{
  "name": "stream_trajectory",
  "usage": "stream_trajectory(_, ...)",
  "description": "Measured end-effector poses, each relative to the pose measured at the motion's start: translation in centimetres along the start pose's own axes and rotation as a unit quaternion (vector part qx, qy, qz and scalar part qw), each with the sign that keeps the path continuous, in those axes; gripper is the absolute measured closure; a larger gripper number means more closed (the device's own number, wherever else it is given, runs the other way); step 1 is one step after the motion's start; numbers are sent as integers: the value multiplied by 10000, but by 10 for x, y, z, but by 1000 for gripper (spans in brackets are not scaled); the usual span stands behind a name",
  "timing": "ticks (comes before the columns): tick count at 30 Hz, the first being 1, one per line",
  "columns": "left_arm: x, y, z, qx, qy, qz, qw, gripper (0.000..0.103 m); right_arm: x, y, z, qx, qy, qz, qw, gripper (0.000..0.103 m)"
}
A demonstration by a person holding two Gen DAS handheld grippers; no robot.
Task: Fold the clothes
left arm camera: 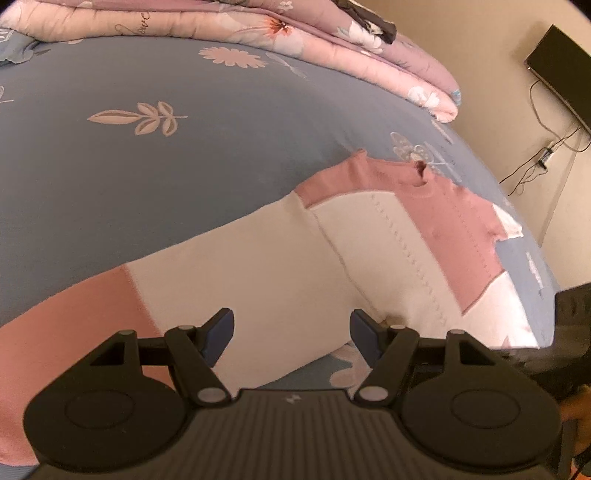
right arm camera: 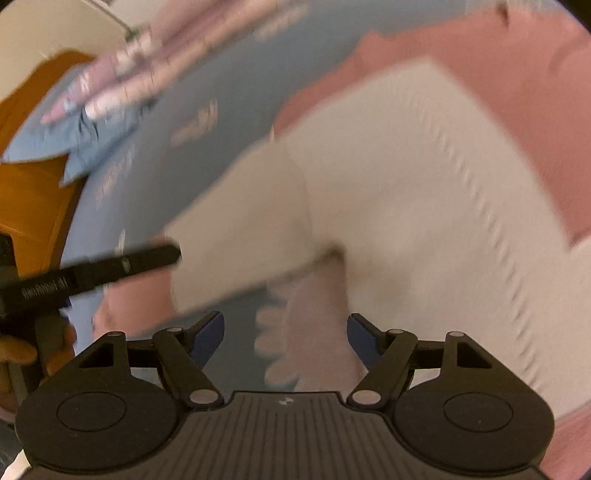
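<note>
We see one pink-and-white sweater (left arm camera: pixel 388 240) flat on the bedsheet (left arm camera: pixel 166 166), one folded quilt (left arm camera: pixel 258 29) behind. Left gripper (left arm camera: pixel 291 328) and right gripper (right arm camera: pixel 286 330): both spread wide, holding nothing.

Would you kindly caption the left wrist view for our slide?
Open left gripper above a pink-and-white sweater spread on a blue floral bedsheet.

Right-wrist view blurred — sweater (right arm camera: pixel 406 192) hem cut off
</note>
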State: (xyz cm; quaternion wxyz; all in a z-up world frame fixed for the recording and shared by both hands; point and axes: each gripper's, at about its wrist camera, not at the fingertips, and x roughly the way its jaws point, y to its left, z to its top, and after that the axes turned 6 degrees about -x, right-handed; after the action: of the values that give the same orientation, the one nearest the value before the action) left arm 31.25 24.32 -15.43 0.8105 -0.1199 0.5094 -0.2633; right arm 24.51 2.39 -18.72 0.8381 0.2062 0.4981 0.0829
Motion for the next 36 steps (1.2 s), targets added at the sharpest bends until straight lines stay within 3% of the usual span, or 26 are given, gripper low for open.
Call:
stream_trajectory(3,2,-5,-1,18,-5,-41,10000,34,1,-3,19,-126,-390,-145,9991,25)
stream_trajectory(7,2,-8,-4,37,19,-32,10000,34,32,-8,21,-7,5,59,10000,22)
stream_trajectory(11,-2,-6,-6,30,9,12,10000,34,14,1,10,-248,228,246,9991,23)
stream_trajectory(16,-5,-3,-8,-111,-19,-11,9999,34,-2,-8,19,-129,-322,-53,9994,23)
stream_trajectory(19,-4,-6,-10,-71,-32,-45,10000,34,26,-9,23,54,-126,159,9998,20)
stream_trajectory(22,-6,-8,-10,-35,-39,-60,10000,34,21,3,19,-247,-169,148,9994,18)
stream_trajectory(26,-8,-8,-12,-42,-28,-84,10000,34,-10,-5,1,170,-334,-49,9993,18)
stream_trajectory(30,-6,-13,-13,10,3,-159,9999,34,-4,-18,-23,676,0,-34,9977,18)
stream_trajectory(36,-4,-36,-12,473,78,-251,9985,34,-21,-2,-27,261,34,55,9996,19)
